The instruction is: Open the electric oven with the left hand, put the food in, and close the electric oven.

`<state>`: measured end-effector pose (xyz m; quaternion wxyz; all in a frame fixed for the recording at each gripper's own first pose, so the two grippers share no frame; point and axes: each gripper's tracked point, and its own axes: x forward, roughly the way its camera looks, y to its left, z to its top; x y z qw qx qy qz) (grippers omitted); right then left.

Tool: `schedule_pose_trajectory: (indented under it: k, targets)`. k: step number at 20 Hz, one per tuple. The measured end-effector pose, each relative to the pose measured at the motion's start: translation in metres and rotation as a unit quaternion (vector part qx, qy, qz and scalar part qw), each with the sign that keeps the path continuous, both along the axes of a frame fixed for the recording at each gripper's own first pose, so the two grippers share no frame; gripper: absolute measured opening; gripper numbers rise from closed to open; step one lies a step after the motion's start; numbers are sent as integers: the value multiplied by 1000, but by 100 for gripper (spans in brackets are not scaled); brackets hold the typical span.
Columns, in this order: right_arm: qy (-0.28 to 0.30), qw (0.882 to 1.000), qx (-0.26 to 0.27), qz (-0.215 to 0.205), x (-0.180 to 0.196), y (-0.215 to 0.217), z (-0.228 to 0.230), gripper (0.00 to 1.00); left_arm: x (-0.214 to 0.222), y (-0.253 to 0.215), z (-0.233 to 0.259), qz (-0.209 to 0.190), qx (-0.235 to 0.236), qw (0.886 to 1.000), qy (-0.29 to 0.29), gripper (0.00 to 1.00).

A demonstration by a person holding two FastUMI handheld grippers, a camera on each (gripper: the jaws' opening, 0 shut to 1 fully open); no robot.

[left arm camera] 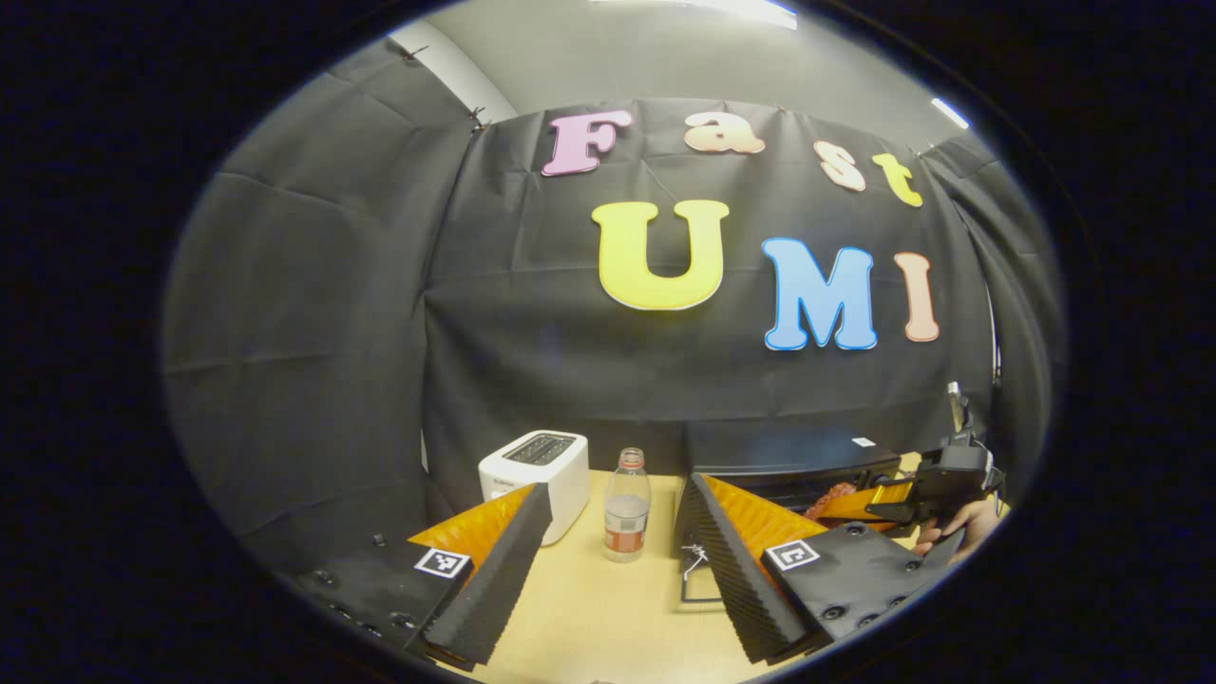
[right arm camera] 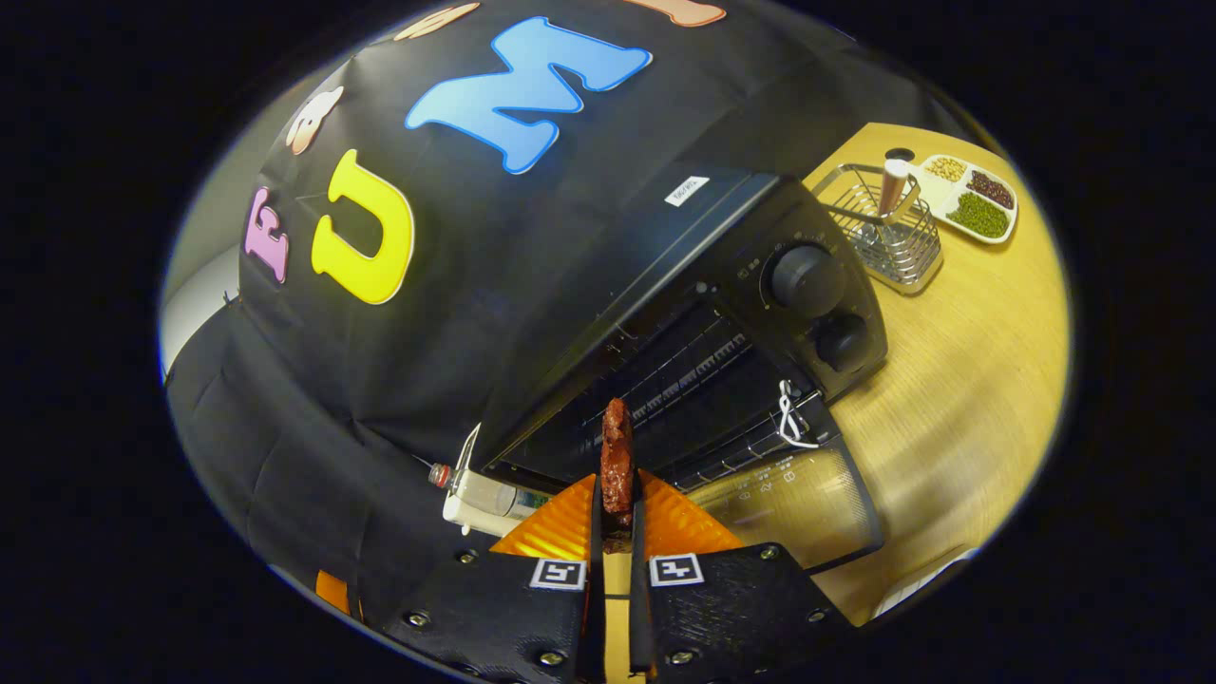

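While my right gripper [right arm camera: 616, 518] clamps the food [right arm camera: 617, 465], oven [right arm camera: 722, 285] stands open at twelve o'clock. Left gripper [left arm camera: 608, 560]: released, empty. Tilted entry risks snagging the rack.

White toaster [left arm camera: 537, 478], water bottle [left arm camera: 627, 506] beside it; wire basket [right arm camera: 888, 228], sectioned snack tray [right arm camera: 969, 195] on table [right arm camera: 959, 399].

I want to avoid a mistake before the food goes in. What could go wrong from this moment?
1. The right hand-held gripper pinches the thin food only at its lower end; it may slip or tip when pushed onto the rack.
2. The oven door hangs open below the oven; a low approach could knock it.
3. The left hand-held gripper is open near the bottle, which it could tip when moving to close the door.
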<state>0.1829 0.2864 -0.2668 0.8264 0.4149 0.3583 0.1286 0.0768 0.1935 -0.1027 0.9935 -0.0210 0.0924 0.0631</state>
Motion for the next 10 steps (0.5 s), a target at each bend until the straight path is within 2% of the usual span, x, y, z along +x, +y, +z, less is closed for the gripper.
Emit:
schedule_pose_trajectory:
  k: [1, 5, 10]
  targets:
    - [0, 1000, 2, -7, 8, 2, -6, 10, 0, 4, -1, 2, 3, 1000, 4, 97]
    - [-13, 999, 28, -37, 33, 14, -13, 10, -3, 17, -10, 11, 9, 1000, 17, 98]
    - [-11, 999, 14, -48, 54, 15, -29, 10, -4, 24, -22, 18, 8, 999, 34, 100]
